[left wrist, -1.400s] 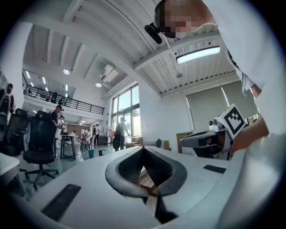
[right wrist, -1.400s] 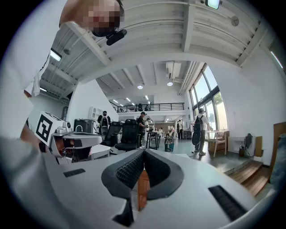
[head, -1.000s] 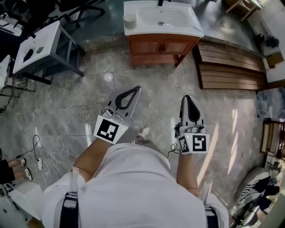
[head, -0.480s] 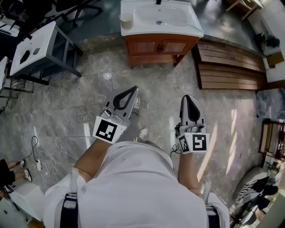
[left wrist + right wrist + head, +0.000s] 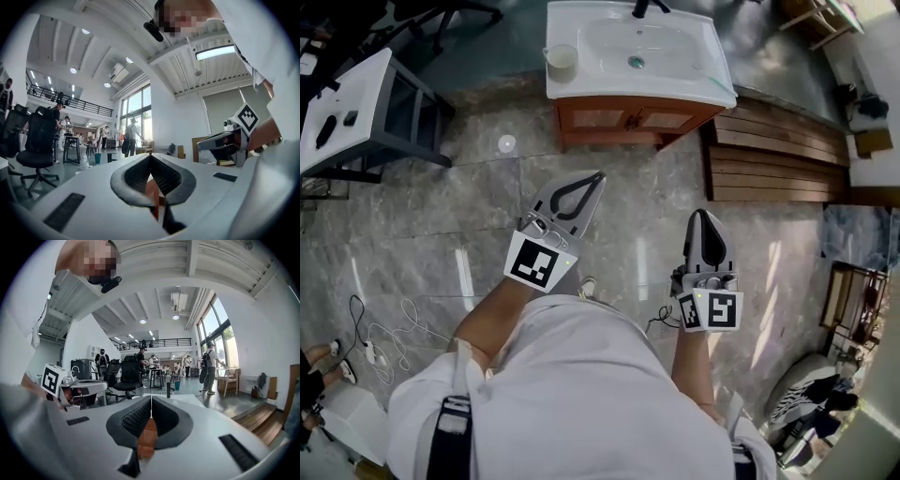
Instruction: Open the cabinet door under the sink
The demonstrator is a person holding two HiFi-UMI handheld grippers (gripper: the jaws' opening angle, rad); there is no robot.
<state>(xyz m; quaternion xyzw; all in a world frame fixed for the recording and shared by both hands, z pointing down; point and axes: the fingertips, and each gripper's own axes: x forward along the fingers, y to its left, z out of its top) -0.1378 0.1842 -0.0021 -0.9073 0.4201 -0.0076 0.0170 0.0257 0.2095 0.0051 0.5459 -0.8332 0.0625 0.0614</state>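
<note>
Stepping nearer, the person has brought the sink and the shut cabinet door beneath it closer at the far centre, yet the left gripper and right gripper, jaws clenched on nothing, remain well short of it.

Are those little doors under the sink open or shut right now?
Shut. Both cabinet doors lie flush with the wooden front below the sink; neither swings outward.
</note>
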